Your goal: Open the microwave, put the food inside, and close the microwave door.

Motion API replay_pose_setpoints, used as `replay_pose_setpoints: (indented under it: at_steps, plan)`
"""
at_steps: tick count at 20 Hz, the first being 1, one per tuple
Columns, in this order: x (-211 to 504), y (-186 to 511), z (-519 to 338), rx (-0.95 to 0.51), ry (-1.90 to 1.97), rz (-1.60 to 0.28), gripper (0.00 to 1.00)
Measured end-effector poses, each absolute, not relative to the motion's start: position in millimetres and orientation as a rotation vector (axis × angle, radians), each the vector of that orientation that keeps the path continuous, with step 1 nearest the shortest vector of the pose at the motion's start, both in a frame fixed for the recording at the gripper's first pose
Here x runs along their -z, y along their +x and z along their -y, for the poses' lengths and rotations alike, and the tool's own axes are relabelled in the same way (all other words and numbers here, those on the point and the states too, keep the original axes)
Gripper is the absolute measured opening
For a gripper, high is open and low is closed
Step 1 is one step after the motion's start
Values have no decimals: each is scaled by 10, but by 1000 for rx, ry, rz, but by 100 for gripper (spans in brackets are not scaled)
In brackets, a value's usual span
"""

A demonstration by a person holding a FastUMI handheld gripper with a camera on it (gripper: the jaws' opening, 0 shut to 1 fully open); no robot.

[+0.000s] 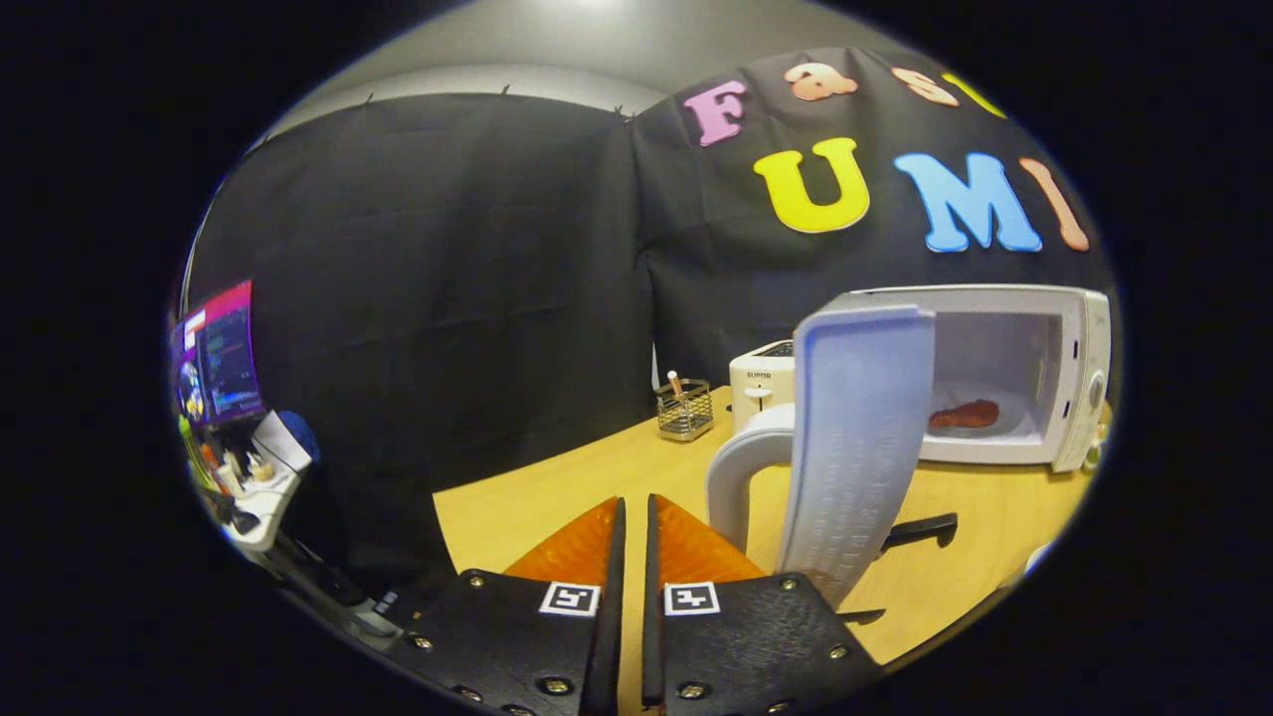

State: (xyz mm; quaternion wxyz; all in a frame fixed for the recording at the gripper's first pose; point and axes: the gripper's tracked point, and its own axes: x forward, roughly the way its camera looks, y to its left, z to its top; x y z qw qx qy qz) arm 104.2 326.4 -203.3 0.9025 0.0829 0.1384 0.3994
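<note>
With gripper [633,517] closed, food [963,414] lies beyond.

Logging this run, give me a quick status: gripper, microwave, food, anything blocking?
Gripper shut, holding nothing. Microwave open, its door swung out beside the fingers. Food already inside. Nothing seen blocking the door's swing.

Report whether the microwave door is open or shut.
Open: the microwave door swings out, baring the cavity with the food inside. Gripper fingers nearly closed, holding nothing.

On the tabletop [617,467] the microwave [1079,383] stands rightmost, food [963,415] inside — door [855,438] swung out before it; toaster [761,383] then basket [684,409] leftward.
</note>
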Motion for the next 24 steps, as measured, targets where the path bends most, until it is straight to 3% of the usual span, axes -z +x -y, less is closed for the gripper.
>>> replay_pose_setpoints:
  at_steps: [1,5,24]
  plan:
    - [1979,1011,-3077,-797,166,-264,1]
    - [1943,1271,-2430,-596,-5,-167,1]
    - [2156,3388,-387,-28,-84,-153,1]
